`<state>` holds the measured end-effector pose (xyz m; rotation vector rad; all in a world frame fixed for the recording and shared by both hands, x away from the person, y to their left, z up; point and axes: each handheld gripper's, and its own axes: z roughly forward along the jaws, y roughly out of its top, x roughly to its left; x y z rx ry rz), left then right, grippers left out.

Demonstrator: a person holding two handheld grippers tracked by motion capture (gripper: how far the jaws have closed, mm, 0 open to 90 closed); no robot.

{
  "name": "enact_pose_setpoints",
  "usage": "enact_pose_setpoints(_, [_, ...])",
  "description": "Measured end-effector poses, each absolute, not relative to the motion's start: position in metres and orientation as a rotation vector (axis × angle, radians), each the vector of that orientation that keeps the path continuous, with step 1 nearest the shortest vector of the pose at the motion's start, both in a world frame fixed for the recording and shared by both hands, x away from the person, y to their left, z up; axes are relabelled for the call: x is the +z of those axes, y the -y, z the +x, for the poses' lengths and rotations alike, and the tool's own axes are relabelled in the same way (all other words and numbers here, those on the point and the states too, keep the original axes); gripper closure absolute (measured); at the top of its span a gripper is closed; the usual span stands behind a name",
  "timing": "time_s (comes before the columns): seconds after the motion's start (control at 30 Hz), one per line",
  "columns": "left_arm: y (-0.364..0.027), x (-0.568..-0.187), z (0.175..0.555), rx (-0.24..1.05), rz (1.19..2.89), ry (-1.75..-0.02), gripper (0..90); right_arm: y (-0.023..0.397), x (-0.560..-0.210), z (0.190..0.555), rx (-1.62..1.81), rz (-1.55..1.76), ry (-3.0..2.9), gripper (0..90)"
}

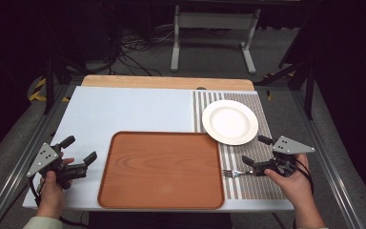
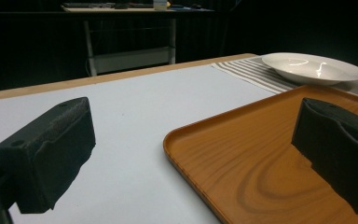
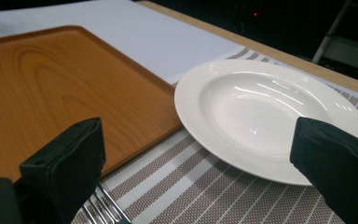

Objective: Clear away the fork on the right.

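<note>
Here the fork (image 1: 232, 173) lies just below the right gripper (image 1: 255, 168), tines pointing left toward the tray (image 1: 162, 170); jaws wide apart, holding nothing.

A metal fork (image 1: 235, 173) lies flat on the striped placemat (image 1: 252, 183), tines toward the tray (image 1: 162, 169).

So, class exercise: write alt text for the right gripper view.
Two open black jaws of the right gripper frame a white plate on a striped placemat. A wooden tray lies left, and fork tines show by the left jaw.
</note>
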<state>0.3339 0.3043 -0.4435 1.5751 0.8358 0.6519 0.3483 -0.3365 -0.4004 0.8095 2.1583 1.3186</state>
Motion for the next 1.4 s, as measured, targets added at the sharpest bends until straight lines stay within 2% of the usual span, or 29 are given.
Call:
enact_pose_setpoints(0.43, [-0.304,-0.444,0.334,0.648,1.578,-0.834,0.1,0.327,-0.38,0.357,1.116,0.706,-2.351,5.9])
enact_pose_setpoints(0.93, [-0.306,-0.444,0.334,0.645,1.58,-0.835,0.1,0.318,-0.377,0.37,0.894,0.621,-2.564,5.7])
enact_pose_setpoints(1.03, [-0.306,-0.445,0.334,0.645,1.579,-0.835,0.1,0.315,-0.379,0.37,0.8,0.546,-2.633,8.4])
enact_pose_setpoints(1.1, [-0.306,-0.445,0.335,0.645,1.581,-0.835,0.1,0.314,-0.379,0.369,0.746,0.519,-2.674,15.0])
enact_pose_setpoints(1.4, [-0.306,-0.445,0.335,0.643,1.579,-0.837,0.1,0.309,-0.38,0.374,0.598,0.441,-2.782,19.4])
